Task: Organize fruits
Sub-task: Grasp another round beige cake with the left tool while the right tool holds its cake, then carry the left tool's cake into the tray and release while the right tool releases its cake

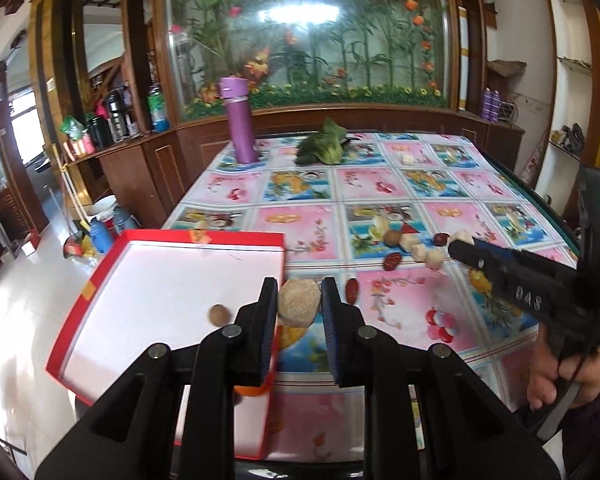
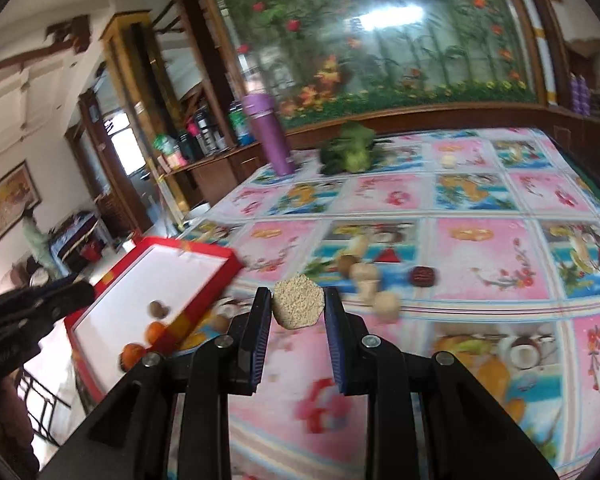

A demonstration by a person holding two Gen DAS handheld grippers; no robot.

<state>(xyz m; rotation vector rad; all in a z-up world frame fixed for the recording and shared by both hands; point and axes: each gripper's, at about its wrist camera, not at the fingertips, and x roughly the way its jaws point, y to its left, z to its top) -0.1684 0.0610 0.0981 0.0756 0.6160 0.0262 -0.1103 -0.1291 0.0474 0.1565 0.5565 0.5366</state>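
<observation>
Left gripper [image 1: 299, 303]: jaws narrowed onto a round beige, rough-skinned fruit [image 1: 298, 303]; both blue pads touch its sides. Held just past the right wall of the box, over the tablecloth.
Right gripper [image 2: 298, 307]: jaws closed against a pale, grainy, roughly hexagonal piece [image 2: 298, 307], pinched between the pad tips. From the left wrist view this gripper enters at 3 o'clock, its tip beside the loose pile; whether the piece is lifted clear of the cloth, cannot tell.
Red box [image 1: 108, 258]: shallow, white inside, at the table's left edge, 9 o'clock from the left gripper.
Box contents: one small brown round fruit [image 1: 219, 315] near the right wall; right wrist view shows a brown fruit plus two orange ones [image 2: 155, 331] toward the near corner.
Loose pile [image 1: 418, 249]: pale lumps, a brown round fruit and dark red dates, at 1–2 o'clock from the left gripper, touching or just beside one another.
Single red date [image 1: 352, 290]: alone, just right of the left gripper's right finger.
Table [image 1: 380, 184]: pink and blue fruit-print cloth.
Far edge, 12 o'clock: purple flask [image 1: 241, 120] upright; leafy green vegetable [image 1: 324, 144] lying near it.
Hand [image 1: 556, 380]: wrapped on the right gripper's handle, 4 o'clock.
</observation>
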